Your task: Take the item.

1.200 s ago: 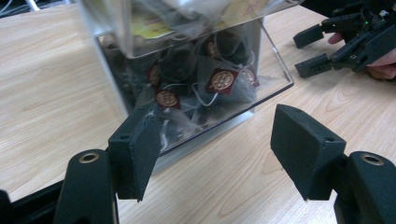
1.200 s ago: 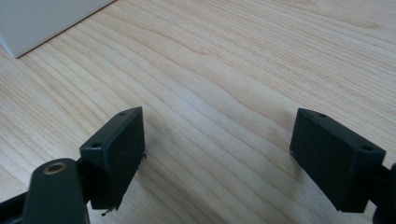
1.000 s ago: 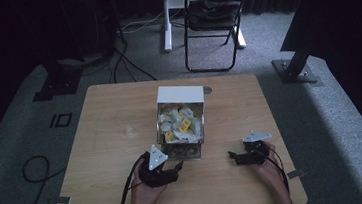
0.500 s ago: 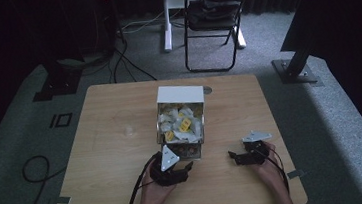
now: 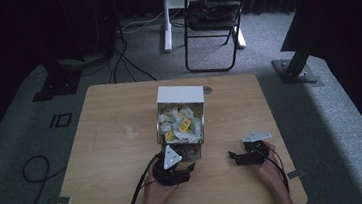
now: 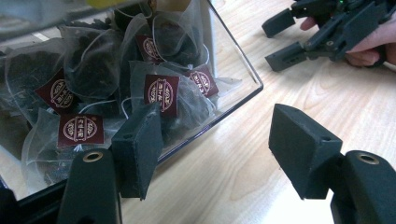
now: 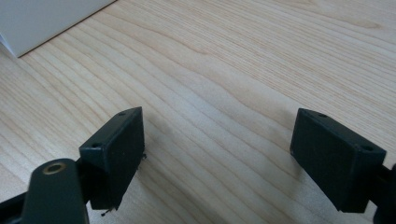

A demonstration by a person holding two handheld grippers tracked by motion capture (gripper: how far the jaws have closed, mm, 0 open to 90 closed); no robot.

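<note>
I am holding my left tongs (image 5: pixel 191 167) low over the table (image 5: pixel 112 138), right at the near corner of the clear box (image 5: pixel 180 124) that is standing in the middle of it. Their jaws are standing apart with nothing between them; in the left gripper view one jaw is sitting just in front of the box's clear wall (image 6: pixel 233 100) and the other is hanging over bare wood. Through that wall I am looking at tea bags (image 6: pixel 180 100), each a see-through pouch of dark leaves with a dark red tag, piled against one another inside the box. From above, more bags with white and yellow tags are lying in the upper part of the box, and a white lid or flap is standing up at its far end.

Further right, my right tongs (image 5: pixel 233 157) are resting near the table's near edge, well apart from the box, pointing toward it. Their jaws are also gaping wide over bare wood, gripping nothing.
</note>
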